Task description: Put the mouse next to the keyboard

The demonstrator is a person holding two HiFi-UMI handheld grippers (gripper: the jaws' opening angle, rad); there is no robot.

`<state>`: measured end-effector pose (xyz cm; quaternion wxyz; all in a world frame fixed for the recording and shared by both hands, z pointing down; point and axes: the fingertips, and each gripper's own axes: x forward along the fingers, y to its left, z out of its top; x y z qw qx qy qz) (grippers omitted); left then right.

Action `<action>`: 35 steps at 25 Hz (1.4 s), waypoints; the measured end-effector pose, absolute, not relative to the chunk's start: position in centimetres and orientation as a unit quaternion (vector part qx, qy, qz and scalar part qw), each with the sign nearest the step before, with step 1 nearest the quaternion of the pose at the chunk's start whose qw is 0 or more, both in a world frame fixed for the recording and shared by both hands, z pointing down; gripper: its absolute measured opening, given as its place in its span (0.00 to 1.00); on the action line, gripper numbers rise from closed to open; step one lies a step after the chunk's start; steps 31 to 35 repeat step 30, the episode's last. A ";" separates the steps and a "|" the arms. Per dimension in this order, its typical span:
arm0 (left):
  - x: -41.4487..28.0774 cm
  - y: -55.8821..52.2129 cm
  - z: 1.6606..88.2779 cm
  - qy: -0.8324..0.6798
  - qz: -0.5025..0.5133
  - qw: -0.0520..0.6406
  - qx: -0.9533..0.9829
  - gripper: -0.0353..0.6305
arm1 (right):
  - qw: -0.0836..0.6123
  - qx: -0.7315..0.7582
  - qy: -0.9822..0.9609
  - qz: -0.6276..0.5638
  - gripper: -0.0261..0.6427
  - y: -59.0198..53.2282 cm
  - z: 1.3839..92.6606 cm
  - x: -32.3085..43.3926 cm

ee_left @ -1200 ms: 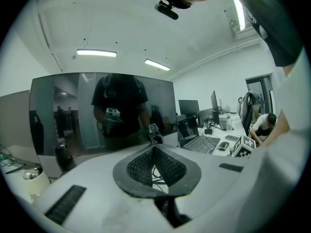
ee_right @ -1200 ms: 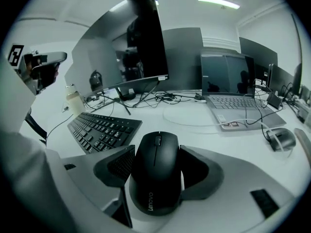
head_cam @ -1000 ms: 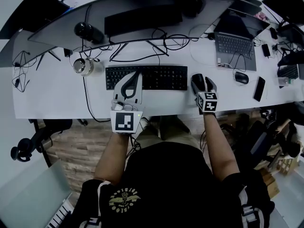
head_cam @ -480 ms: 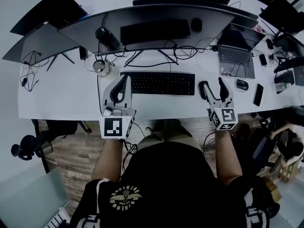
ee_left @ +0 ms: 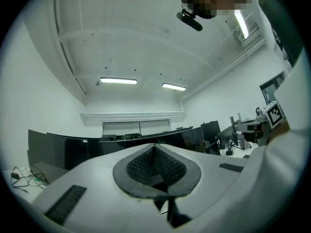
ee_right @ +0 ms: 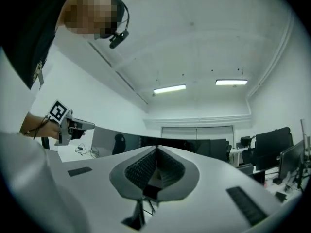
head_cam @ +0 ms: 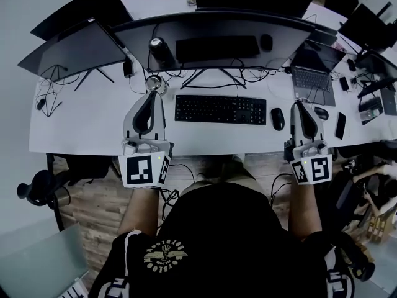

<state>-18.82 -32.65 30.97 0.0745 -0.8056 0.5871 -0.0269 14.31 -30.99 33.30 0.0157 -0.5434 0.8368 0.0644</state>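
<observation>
Nearest you, your left gripper [head_cam: 151,95] is raised level over the counter's [head_cam: 80,126] front edge, its fingers [ee_left: 138,168] clenched on nothing. Your right gripper [head_cam: 301,103] is level too; its fingers have just been closing, with nothing between them. Beyond, the mouse [head_cam: 278,118] lies on the counter just beside the keyboard's [head_cam: 220,109] right end. The placing looks done. Your next move is only to stay clear of the mouse.

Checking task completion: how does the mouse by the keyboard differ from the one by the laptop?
The keyboard mouse sits just right of the keyboard, lying lengthwise; the laptop mouse sits near the laptop, lying slantwise. Both are dark and lie free on the white desk.
</observation>
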 end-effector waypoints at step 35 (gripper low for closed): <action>-13.4 -27.3 29.9 0.450 0.022 0.076 -0.889 0.06 | 0.014 -0.563 0.824 0.070 0.04 -24.7 29.5 14.4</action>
